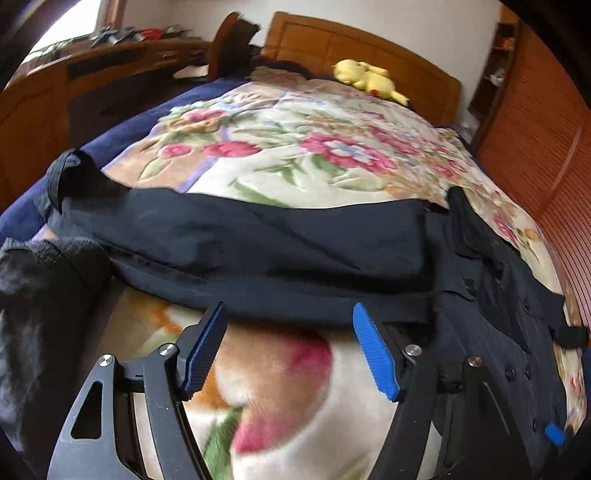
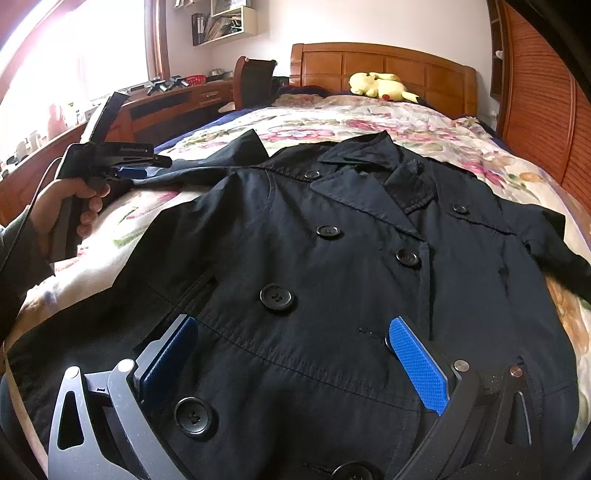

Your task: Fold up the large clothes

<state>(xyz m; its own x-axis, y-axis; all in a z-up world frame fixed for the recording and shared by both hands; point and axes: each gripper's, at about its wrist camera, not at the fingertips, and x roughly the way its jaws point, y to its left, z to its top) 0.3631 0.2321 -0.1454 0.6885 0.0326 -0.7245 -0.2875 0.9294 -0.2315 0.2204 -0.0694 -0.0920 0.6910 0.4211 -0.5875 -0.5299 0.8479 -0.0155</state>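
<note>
A dark navy double-breasted coat (image 2: 332, 266) lies spread front-up on a floral blanket (image 2: 406, 122) covering the bed, collar toward the wooden headboard (image 2: 384, 66) and hem toward the right wrist camera. Its large black buttons (image 2: 276, 298) run down the front in two columns. One sleeve (image 1: 236, 243) stretches out sideways across the blanket, ending in a cuff near the bed's edge.

The right gripper (image 2: 291, 354) hovers low over the lower front of the coat, its blue-padded fingers (image 2: 419, 365) spread wide apart with coat fabric showing between them; nothing is clamped. The left gripper (image 1: 291, 343) sits just short of the outstretched sleeve, its two blue pads (image 1: 375, 350) also wide apart, tips reaching the sleeve's near edge while bare blanket shows between them. In the right wrist view the left gripper (image 2: 125, 162) appears held in a hand (image 2: 70, 206) beside the coat's sleeve.

A wall shelf (image 2: 225, 22) holds binders and papers. A yellow plush toy (image 2: 380, 86) rests against the headboard. A wooden desk (image 2: 173, 103) with a chair (image 2: 255, 77) stands beside the bed, and slatted wooden doors (image 2: 543, 110) line the opposite side.
</note>
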